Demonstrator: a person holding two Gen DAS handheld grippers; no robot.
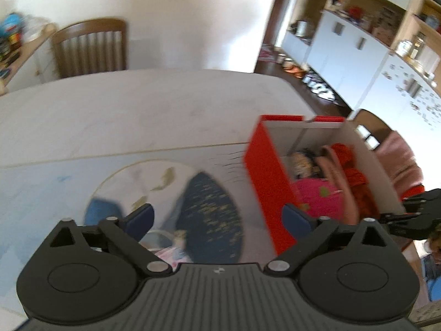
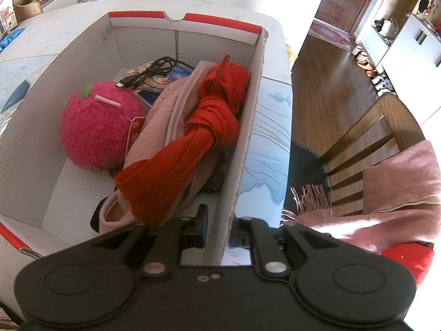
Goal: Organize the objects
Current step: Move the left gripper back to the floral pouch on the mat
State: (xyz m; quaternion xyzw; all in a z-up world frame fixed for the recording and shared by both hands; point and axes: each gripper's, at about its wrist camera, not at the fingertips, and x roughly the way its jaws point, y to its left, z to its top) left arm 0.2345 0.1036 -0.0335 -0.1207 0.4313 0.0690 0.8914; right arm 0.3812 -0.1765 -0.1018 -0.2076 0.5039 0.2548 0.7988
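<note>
From the left wrist view, the left gripper (image 1: pixel 217 218) hangs over the table (image 1: pixel 137 104) with its blue-padded fingers spread wide and nothing between them. Below the gap lies a round printed mat (image 1: pixel 143 182) with a dark blue, gold-flecked patch, all of it blurred. To the right stands the red cardboard box (image 1: pixel 261 176), its top open, and inside it I can make out a pink plush toy (image 1: pixel 322 195), a pale pink cloth (image 1: pixel 333 165) and a red scarf (image 1: pixel 352 165). At the far right edge the right gripper (image 1: pixel 413 215) shows as a black linkage by the box's far wall. A wooden chair (image 1: pixel 91 49) stands behind the table.

From the right wrist view, the right gripper (image 2: pixel 217 226) is clamped on the box's right wall (image 2: pixel 248 127), one finger inside and one outside. The box (image 2: pixel 69 63) holds the fuzzy pink toy (image 2: pixel 96 129) on the left, a knotted red scarf (image 2: pixel 204 132) lying across the pink cloth (image 2: pixel 157 127), and a black cable (image 2: pixel 151 71) coiled toward the back on a small printed pouch. Outside, to the right, a pink fringed shawl (image 2: pixel 399 182) hangs over a wooden chair (image 2: pixel 386 127) on the dark wood floor.
</note>
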